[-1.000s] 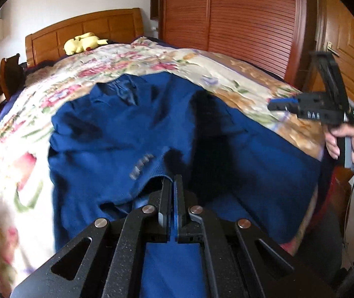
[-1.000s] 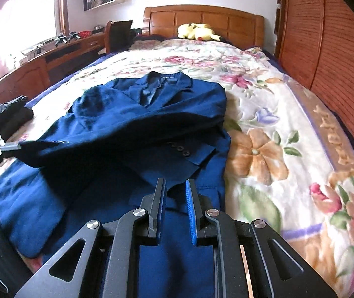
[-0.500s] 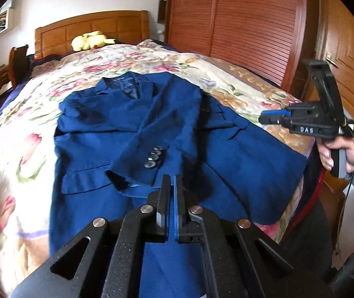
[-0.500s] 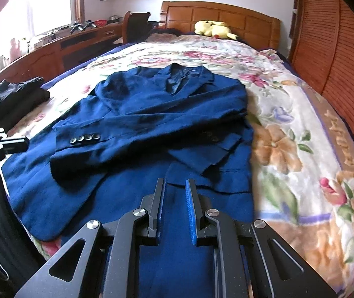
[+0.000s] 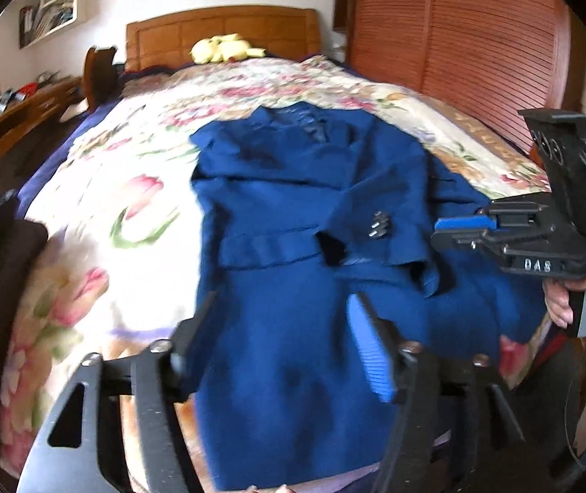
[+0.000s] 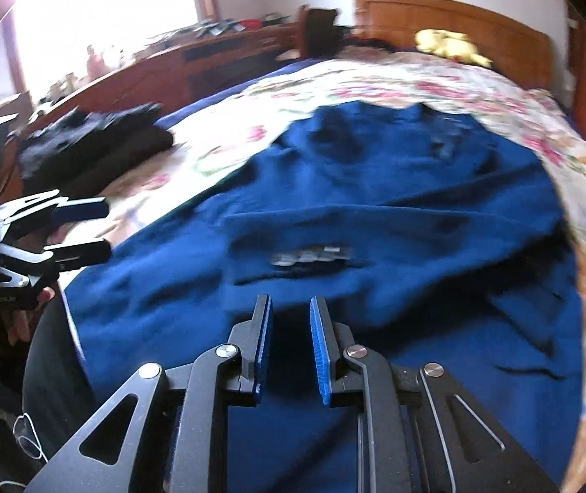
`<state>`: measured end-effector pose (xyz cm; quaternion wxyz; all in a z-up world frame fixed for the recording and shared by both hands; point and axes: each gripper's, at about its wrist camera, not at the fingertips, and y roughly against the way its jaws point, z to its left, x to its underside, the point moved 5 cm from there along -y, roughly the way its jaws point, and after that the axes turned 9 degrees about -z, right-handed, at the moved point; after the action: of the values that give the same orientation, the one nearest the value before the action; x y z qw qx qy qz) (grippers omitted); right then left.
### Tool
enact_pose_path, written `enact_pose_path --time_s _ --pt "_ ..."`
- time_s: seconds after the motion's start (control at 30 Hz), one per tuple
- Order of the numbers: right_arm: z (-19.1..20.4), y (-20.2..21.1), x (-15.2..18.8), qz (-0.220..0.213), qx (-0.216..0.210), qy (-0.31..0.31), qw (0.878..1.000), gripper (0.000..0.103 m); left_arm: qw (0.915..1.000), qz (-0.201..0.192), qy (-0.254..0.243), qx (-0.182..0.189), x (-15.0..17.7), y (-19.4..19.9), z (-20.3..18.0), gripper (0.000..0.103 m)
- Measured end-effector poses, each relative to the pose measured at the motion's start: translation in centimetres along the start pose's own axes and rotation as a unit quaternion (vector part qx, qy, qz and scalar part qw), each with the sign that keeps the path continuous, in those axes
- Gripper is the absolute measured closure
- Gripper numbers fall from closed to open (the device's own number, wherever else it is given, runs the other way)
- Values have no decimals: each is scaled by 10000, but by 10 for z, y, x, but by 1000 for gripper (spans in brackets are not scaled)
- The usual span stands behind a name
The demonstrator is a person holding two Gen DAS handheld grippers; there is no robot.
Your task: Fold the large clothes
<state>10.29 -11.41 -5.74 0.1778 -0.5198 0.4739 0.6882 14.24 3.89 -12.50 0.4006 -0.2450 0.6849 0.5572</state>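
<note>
With the blue jacket (image 5: 293, 271) laid flat near the bed's (image 5: 99, 213) foot edge, sleeves crossed, the hem is probably best grabbed evenly, since both the left gripper (image 5: 284, 341) and right gripper (image 6: 290, 345) are spread and empty.

My right gripper (image 6: 290, 308) hangs over the blue jacket (image 6: 375, 213), its jaws apart and empty. The jacket lies spread on the floral bedspread (image 6: 436, 82), cuff buttons (image 6: 309, 255) showing. My left gripper (image 6: 81, 228) hovers parted at the left edge.

Both wrist views over jacket (image 5: 293, 246)
</note>
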Motion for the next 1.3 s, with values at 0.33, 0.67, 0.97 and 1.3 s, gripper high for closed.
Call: enact_pose_path --time_s 0.33,0.67,0.97,1.3 --pt "18 -32 4 527 327 431 9971 84 9996 152 192 -165 22 -4 22 34" --pt "43 -27 9 564 421 979 9927 71 9995 185 190 -165 30 -8 22 33" --pt "35 0 16 278 575 818 9946 99 9993 239 197 -195 37 -10 25 33" --pt "17 31 47 378 480 251 9978 96 9991 237 267 -231 43 -8 27 33"
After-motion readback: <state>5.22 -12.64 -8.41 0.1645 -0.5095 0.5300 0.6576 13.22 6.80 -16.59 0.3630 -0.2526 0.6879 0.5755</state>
